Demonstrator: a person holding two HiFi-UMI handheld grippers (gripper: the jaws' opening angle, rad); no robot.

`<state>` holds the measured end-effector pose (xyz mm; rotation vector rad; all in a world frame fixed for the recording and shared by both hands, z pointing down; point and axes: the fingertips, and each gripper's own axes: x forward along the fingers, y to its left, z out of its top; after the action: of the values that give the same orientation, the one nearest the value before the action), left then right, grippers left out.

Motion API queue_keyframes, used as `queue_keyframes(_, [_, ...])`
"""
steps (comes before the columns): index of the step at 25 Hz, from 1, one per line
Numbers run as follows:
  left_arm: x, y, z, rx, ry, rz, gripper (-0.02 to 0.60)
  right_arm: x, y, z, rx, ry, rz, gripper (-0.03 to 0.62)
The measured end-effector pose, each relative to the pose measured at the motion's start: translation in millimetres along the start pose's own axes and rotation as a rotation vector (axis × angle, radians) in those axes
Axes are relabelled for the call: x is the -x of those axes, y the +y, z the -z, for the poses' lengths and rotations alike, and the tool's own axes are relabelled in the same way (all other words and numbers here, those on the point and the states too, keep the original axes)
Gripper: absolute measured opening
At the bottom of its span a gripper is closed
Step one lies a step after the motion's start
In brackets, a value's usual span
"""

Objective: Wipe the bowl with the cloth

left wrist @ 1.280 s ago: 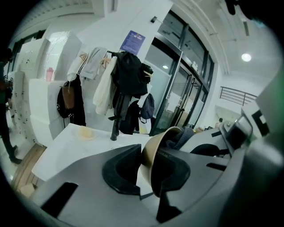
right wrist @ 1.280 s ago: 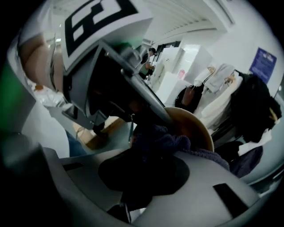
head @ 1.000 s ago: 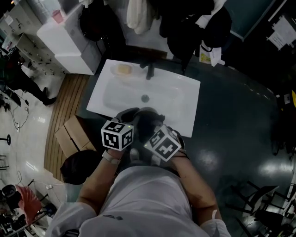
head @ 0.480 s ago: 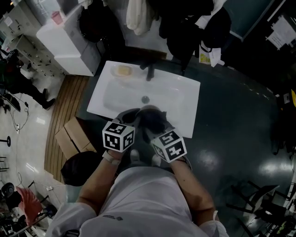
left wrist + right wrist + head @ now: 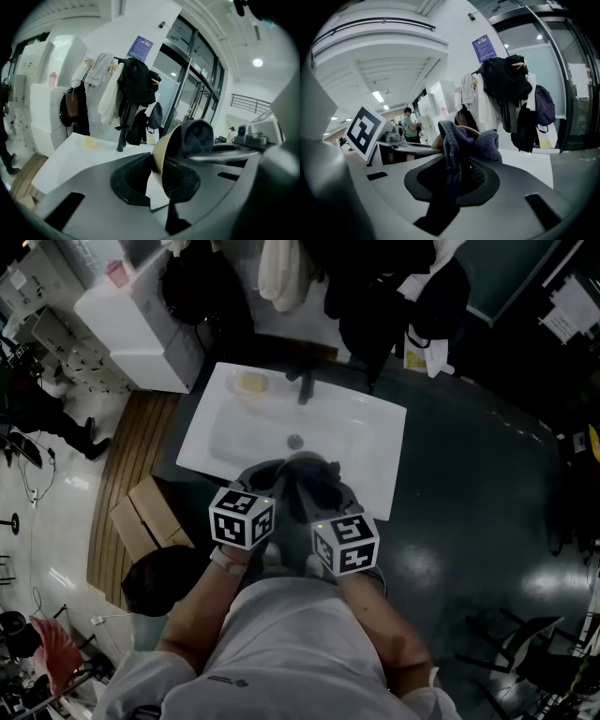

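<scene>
In the head view both grippers meet over the near edge of the white sink [image 5: 375,442]. My left gripper [image 5: 265,476] is shut on the rim of a tan bowl [image 5: 161,147], which it holds tipped on edge. A dark blue cloth [image 5: 457,138] is pinched in my right gripper [image 5: 317,486], which is shut on it. The cloth [image 5: 202,136] is pressed into the bowl's hollow. From the right gripper view only a strip of the bowl's rim [image 5: 469,131] shows behind the cloth. In the head view the bowl and cloth merge into one dark shape [image 5: 302,474].
A dark faucet [image 5: 303,385] and a yellow soap [image 5: 249,382] stand at the sink's far edge. Coats and bags [image 5: 375,287] hang behind it. A white cabinet [image 5: 141,315] is at far left, a cardboard box [image 5: 150,517] on the floor at left.
My right gripper has drawn back toward the lower right and turned, dragging the cloth across the bowl. The left gripper and bowl have barely moved.
</scene>
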<state>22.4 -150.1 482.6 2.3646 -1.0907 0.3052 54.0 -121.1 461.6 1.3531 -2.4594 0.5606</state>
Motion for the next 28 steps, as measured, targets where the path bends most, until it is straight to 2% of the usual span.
queue_keyframes(7, [7,23,2,0.064,-0.028,-0.052,0.023,14,11,-17,0.029,-0.063,-0.041,0.081])
queue_keyframes(13, [23,50,2,0.098,-0.056,-0.124,0.021,29,21,-43,-0.009,-0.145,-0.101,0.081])
queue_keyframes(17, [44,69,2,0.148,-0.091,-0.155,0.020,36,21,-68,-0.023,-0.208,-0.124,0.081])
queue_keyframes(23, [79,84,-6,0.190,-0.166,-0.151,0.020,25,19,-102,-0.015,-0.244,-0.196,0.081])
queue_keyframes(28, [99,75,-11,0.172,-0.204,-0.113,0.020,3,36,-113,-0.054,-0.242,-0.345,0.081])
